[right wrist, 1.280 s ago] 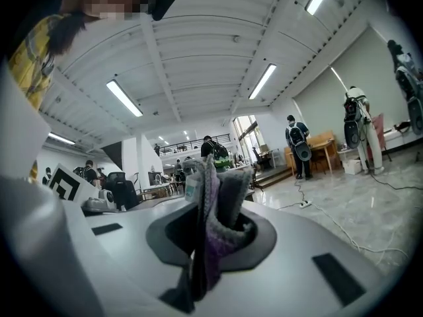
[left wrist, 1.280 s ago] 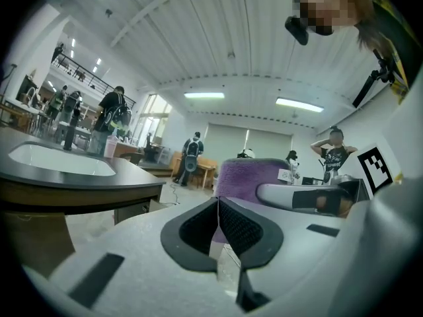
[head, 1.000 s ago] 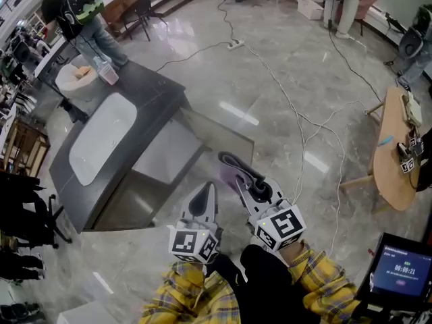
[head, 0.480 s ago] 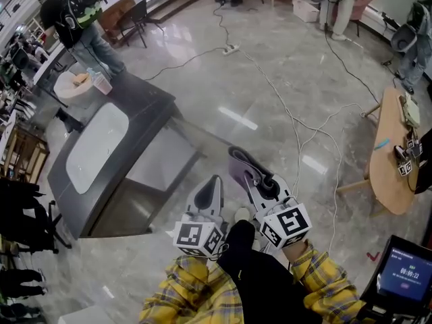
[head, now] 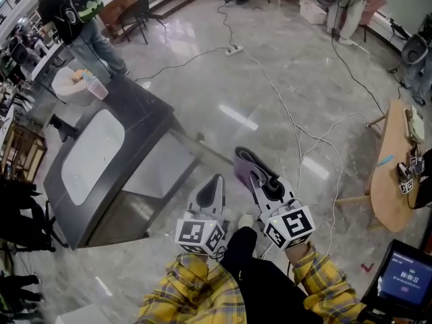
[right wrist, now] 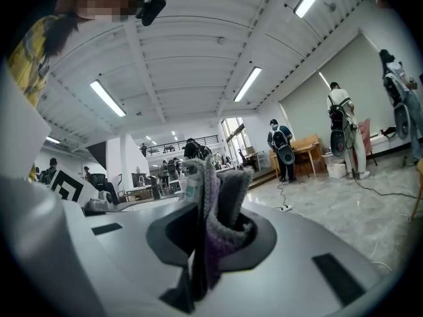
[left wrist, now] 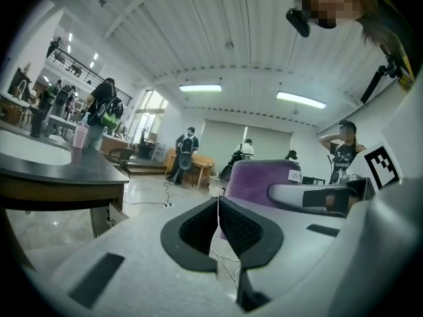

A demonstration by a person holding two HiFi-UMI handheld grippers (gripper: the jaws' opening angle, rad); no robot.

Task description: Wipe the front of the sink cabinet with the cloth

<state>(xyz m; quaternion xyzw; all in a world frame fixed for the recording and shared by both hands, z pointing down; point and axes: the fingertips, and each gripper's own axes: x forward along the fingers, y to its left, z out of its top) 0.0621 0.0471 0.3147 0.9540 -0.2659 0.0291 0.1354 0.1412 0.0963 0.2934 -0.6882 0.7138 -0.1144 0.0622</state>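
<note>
Head view, surroundings: sink cabinet [head: 162, 155] at left, dark top with white basin [head: 91, 157]; pink cup [head: 95, 86] at the top's far corner; person with backpack [head: 74, 5] just beyond; cables [head: 290, 113] across the floor; wooden table [head: 391, 174] at right.
In the way: only open floor [head: 223, 86] between grippers and cabinet front.
Writing: screen [head: 405, 279] at lower right shows a timer, digits too small; white tag [left wrist: 294, 175] on the cloth, unreadable.
Left gripper [head: 216, 181] [left wrist: 217, 207]: jaws pressed together, nothing between.
Right gripper [head: 260, 177] [right wrist: 211, 233]: clamped on folded purple cloth [head: 245, 162] [right wrist: 221, 197].
Cloth position: over the floor near the cabinet front, not touching it.
Pose: grippers side by side, close to the body, pointing forward; yellow plaid sleeves [head: 317, 282].
</note>
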